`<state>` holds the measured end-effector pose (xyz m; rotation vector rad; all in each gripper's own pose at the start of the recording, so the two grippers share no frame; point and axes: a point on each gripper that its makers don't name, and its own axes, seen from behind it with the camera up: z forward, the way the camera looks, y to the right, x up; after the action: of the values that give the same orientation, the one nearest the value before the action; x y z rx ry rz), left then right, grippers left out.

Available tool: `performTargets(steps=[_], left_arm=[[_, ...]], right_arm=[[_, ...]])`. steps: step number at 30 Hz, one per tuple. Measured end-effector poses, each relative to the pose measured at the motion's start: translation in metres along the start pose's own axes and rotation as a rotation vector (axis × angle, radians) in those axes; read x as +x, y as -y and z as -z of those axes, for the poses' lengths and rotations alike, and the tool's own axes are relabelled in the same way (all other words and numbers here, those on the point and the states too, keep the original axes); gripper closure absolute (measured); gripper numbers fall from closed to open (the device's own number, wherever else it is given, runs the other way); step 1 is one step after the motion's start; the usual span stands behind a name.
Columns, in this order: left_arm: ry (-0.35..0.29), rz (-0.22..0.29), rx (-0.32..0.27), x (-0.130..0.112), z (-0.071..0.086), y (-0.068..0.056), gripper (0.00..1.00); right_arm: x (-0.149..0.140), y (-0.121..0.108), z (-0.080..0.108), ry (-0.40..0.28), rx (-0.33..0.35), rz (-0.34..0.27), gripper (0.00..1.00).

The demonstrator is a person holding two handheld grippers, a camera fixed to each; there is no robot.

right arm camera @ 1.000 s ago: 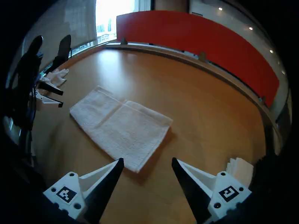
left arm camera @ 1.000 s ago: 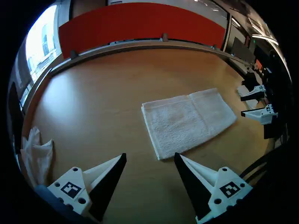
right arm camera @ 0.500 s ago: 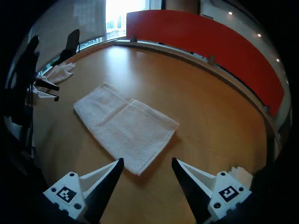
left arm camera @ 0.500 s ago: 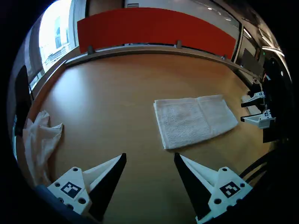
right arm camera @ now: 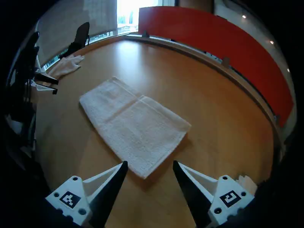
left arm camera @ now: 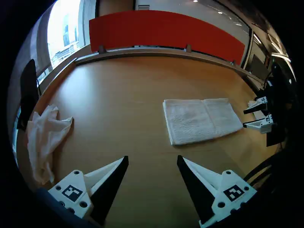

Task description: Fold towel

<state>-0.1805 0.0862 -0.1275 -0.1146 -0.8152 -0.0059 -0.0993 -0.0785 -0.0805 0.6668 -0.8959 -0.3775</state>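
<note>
A white towel (left arm camera: 201,119) lies folded flat on the wooden table (left arm camera: 121,98), right of centre in the left gripper view. The same towel (right arm camera: 133,123) spreads just beyond my right gripper (right arm camera: 149,171), whose open fingers hover above its near corner without touching it. My left gripper (left arm camera: 152,165) stands open over bare wood, well short of the towel. The right gripper (left arm camera: 255,116) appears far right in the left gripper view, beside the towel's end. The left gripper (right arm camera: 45,83) appears far left in the right gripper view.
A crumpled white cloth (left arm camera: 43,136) lies near the table's left edge, seen as the cloth (right arm camera: 66,65) in the right gripper view. A red partition (left arm camera: 167,32) runs along the table's far side. Dark chair backs (right arm camera: 81,34) stand beyond the edge.
The left gripper has drawn back and turned, so the towel looks smaller and farther right and more of the crumpled cloth shows. The right gripper has shifted slightly towards the towel. Both stay open.
</note>
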Motion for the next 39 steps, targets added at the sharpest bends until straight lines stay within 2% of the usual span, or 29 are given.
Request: performTargets(steps=[10, 13, 17, 21, 24, 28, 33, 39], left_arm=[[-0.009, 0.008, 0.031, -0.008, 0.014, 0.011, 0.05], [-0.012, 0.014, 0.039, -0.01, 0.017, 0.014, 0.05], [-0.014, 0.022, 0.047, -0.012, 0.019, 0.017, 0.05], [-0.015, 0.025, 0.052, -0.014, 0.021, 0.018, 0.05], [-0.014, 0.025, 0.054, -0.015, 0.021, 0.019, 0.05], [-0.014, 0.019, 0.055, -0.015, 0.021, 0.02, 0.05], [-0.018, 0.018, 0.056, -0.013, 0.021, 0.02, 0.05], [-0.023, 0.013, 0.058, -0.012, 0.02, 0.021, 0.05]], right_arm=[[-0.016, 0.003, -0.008, 0.061, 0.028, 0.032, 0.23], [-0.02, 0.004, -0.009, 0.075, 0.039, 0.034, 0.32], [-0.022, 0.003, -0.012, 0.085, 0.045, 0.028, 0.34], [-0.024, 0.005, -0.012, 0.093, 0.058, 0.029, 0.42], [-0.025, 0.007, -0.013, 0.098, 0.067, 0.032, 0.43], [-0.026, 0.01, -0.015, 0.103, 0.079, 0.04, 0.55], [-0.027, 0.012, -0.016, 0.105, 0.087, 0.038, 0.56], [-0.029, 0.013, -0.015, 0.106, 0.095, 0.037, 0.66]])
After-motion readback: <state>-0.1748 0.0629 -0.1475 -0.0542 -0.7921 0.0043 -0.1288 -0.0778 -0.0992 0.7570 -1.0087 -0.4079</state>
